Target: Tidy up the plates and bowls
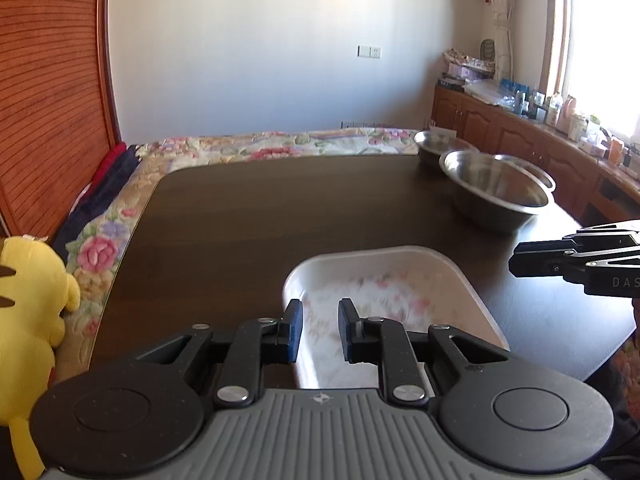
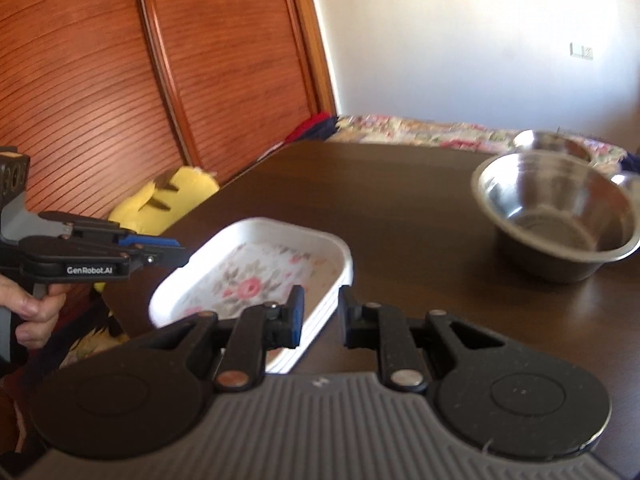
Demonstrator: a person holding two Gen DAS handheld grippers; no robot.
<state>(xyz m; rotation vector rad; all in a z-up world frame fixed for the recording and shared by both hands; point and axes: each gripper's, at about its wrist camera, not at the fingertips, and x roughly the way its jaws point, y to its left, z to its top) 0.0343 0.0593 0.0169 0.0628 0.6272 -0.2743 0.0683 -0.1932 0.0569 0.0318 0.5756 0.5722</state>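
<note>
Yellow plush toy (image 1: 30, 312) sits off the left edge of the dark wooden tabletop (image 1: 248, 216), on the flowered bed cover (image 1: 100, 248) beside the red-brown slatted wardrobe doors (image 1: 48, 92). Near the front edge of the tabletop lies the white rectangular plate with a pink flower pattern (image 1: 400, 276). The left hand-held gripper (image 1: 320, 330) hovers over this plate's near end with a moderate gap between its blue-padded fingers (image 1: 294, 332) and nothing between them. The right hand-held gripper (image 2: 320, 316) hangs just beside the plate's right rim, likewise partly open and holding nothing. Toward the right edge stands the large round stainless-steel bowl (image 1: 498, 188). Just behind it, at the far right corner, stands a second round stainless-steel bowl (image 1: 438, 144); whether the two touch is unclear.
</note>
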